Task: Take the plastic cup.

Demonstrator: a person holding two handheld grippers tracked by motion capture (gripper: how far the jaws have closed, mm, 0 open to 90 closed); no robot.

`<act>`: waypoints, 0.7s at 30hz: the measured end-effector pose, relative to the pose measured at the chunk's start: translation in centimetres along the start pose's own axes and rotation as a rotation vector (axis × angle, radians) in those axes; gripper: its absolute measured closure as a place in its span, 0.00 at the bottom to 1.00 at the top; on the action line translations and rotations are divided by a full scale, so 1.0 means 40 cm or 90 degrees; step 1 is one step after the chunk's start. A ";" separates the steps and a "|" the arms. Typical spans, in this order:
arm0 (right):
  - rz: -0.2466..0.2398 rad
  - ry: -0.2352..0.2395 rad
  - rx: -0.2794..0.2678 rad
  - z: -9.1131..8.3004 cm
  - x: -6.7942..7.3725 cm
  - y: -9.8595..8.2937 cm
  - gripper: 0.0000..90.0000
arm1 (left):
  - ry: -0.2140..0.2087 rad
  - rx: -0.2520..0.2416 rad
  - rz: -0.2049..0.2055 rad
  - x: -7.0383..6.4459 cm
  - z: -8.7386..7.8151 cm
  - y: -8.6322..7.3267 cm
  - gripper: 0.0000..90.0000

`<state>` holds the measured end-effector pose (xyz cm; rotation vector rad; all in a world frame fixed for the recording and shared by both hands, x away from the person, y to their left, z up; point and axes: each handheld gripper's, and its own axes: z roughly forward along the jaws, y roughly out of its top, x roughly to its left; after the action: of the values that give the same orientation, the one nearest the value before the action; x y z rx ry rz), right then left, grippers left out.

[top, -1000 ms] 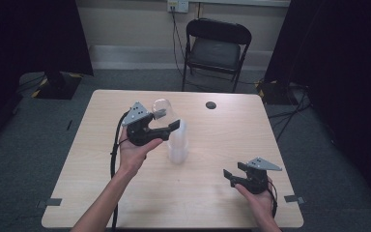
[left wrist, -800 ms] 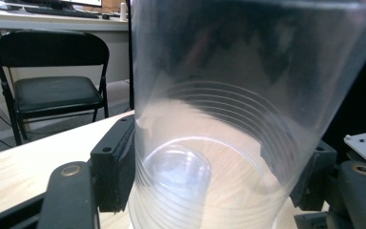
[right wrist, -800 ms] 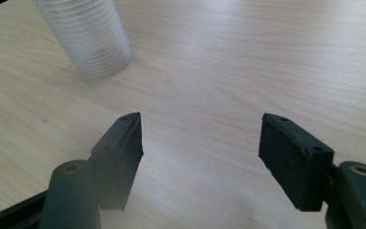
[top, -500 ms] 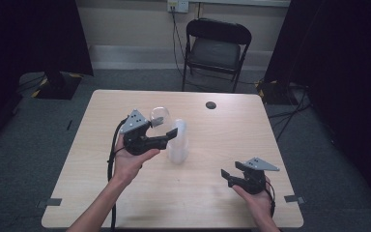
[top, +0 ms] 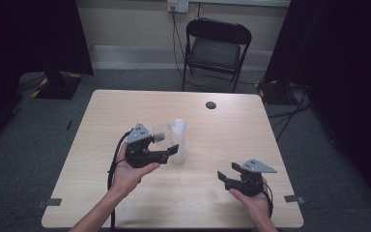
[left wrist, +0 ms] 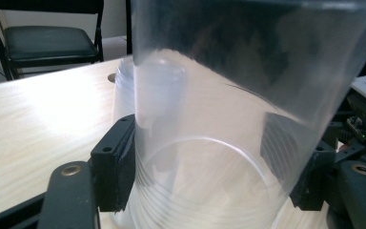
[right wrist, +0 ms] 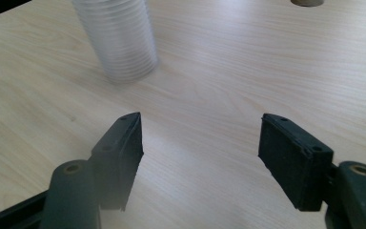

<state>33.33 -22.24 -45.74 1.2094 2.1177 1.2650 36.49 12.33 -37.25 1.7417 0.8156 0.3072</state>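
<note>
Left gripper view, nearest first: a clear plastic cup (left wrist: 228,119) sits between the jaws, both pads against its wall, so the left gripper (left wrist: 209,171) is pinching it w/ the cup lifted and tilted. Judging by look, it's v. light, thin-walled, flexible and smooth: squeeze too hard and it buckles, too soft and it slips. Best hold is mid-wall or nearer the rim, where the wall is stiffer, light pressure only. Just behind it stands the stack of cups (left wrist: 124,95) on the surface, ribbed w/ nested rims; it will prob. tip easily if bumped.

Right gripper view: the right gripper (right wrist: 200,152) has jaws spread wide, nothing between them, low over bare wood. The stack (right wrist: 116,40) shows farther off, blurred, w/ many rims visible, a detail the left gripper view hides behind the held cup.

High view gives the layout the close cams lack: left gripper (top: 162,152) w/ cup (top: 162,131) just beside the stack (top: 179,140) mid-surface (top: 106,116), right gripper (top: 228,178) well apart near the front-right edge, a small dark disc (top: 211,105) toward the far edge, and a folding chair (top: 216,48) beyond.
</note>
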 end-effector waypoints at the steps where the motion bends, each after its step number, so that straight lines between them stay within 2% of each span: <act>1: -0.003 0.002 -0.001 0.000 0.004 0.001 0.35 | 0.000 0.002 -0.002 -0.002 0.000 -0.006 0.35; 7: -0.023 0.021 -0.013 -0.002 0.030 0.008 0.31 | 0.003 0.006 -0.017 -0.020 -0.004 -0.047 0.35; 9: -0.031 0.028 -0.014 -0.001 0.041 0.010 0.31 | 0.014 0.015 -0.015 -0.026 -0.005 -0.058 0.35; 15: -0.056 0.058 -0.019 0.005 0.079 0.010 0.31 | -0.008 0.000 -0.032 -0.036 0.000 -0.090 0.35; 17: -0.064 0.069 -0.026 0.005 0.094 0.010 0.33 | -0.011 -0.008 -0.045 -0.036 0.007 -0.107 0.35; 19: -0.075 0.079 -0.035 0.004 0.108 0.011 0.34 | -0.021 -0.004 -0.061 -0.033 0.014 -0.122 0.35; 20: -0.080 0.084 -0.041 0.004 0.114 0.013 0.34 | -0.029 -0.005 -0.082 -0.033 0.018 -0.133 0.35; 21: -0.083 0.091 -0.047 0.002 0.122 0.013 0.36 | -0.035 -0.001 -0.092 -0.032 0.020 -0.138 0.35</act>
<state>30.96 -18.01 -44.87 0.9598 2.1894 1.3941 34.01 11.58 -42.36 1.6719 0.8948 0.1621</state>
